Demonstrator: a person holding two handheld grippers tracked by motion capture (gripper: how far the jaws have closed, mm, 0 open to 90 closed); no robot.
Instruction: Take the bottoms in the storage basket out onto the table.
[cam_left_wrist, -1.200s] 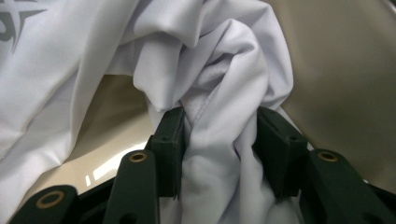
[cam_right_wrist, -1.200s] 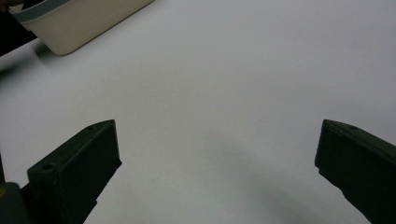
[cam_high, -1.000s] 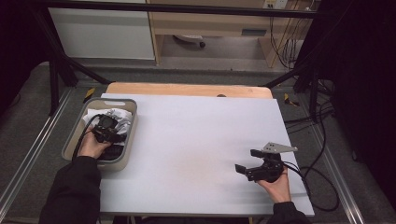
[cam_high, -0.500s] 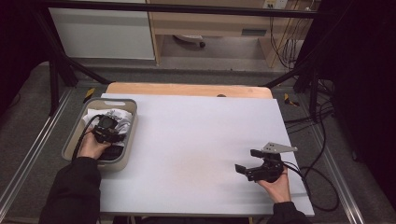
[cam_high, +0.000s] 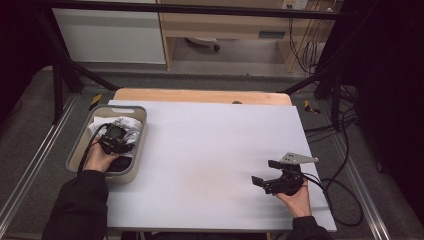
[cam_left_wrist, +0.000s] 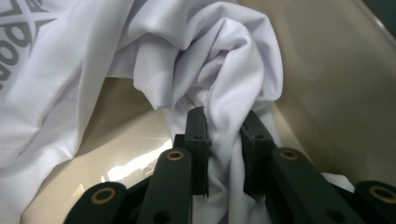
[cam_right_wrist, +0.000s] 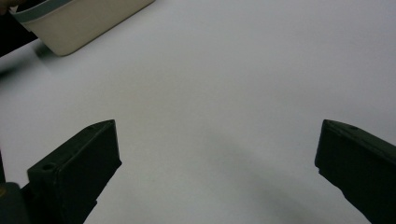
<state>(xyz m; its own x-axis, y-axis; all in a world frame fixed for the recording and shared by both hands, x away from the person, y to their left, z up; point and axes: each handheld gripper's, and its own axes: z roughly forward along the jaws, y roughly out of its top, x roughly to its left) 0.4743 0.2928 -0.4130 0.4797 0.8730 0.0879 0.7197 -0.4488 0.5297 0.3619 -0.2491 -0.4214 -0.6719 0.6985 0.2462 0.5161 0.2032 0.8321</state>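
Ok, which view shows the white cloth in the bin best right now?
The left gripper view: the white cloth is close up, a bunched fold pinched between the left gripper jaws, grey print at one edge. The high view shows it small, crumpled in the beige bin, partly behind the hand. The right gripper view catches the bin's corner, no cloth.

overhead light falls bright on my white bench (cam_high: 210, 150) while the room around stays dark. the white cloth (cam_left_wrist: 233, 60) glares slightly; my tongs' jaws sit close, soft and unfocused.
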